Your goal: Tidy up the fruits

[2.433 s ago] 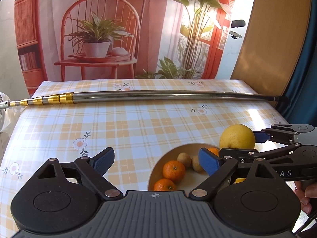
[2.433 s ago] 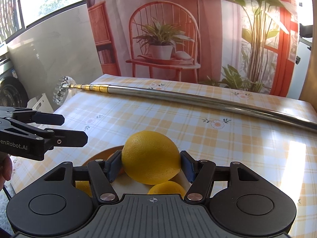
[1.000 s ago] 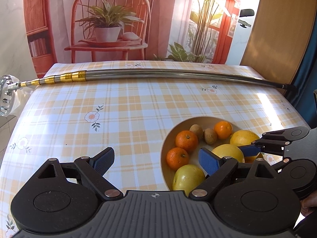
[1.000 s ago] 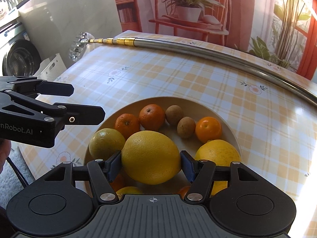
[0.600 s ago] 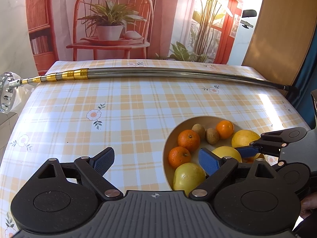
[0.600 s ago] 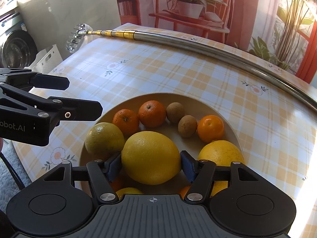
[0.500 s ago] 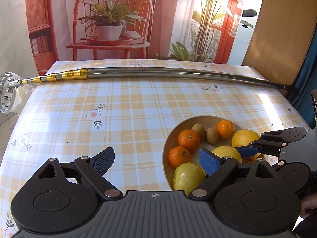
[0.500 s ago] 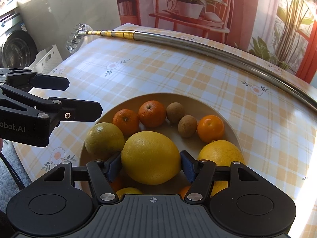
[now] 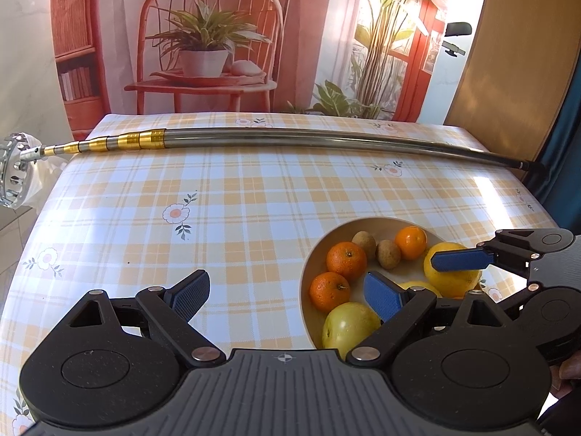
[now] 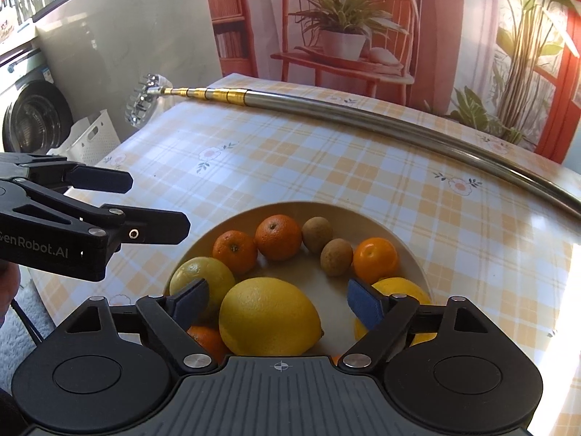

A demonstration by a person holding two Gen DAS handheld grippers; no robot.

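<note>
Your left gripper (image 9: 287, 296) spread wide, empty, over cloth (image 9: 236, 218) left of bowl (image 10: 410, 250). Your right gripper (image 10: 276, 299) wide, fingers clear of lemon (image 10: 270, 318) lying in bowl among oranges and other fruit. Pole (image 10: 363, 116) across far table.

Yellow lemons (image 10: 269, 317) and orange tangerines (image 10: 278, 237) fill a cream bowl (image 10: 406, 245) on the yellow-checked, flower-printed tablecloth (image 9: 254, 196).

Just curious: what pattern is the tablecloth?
Orange-and-white plaid tablecloth with small flowers; left wrist view.
</note>
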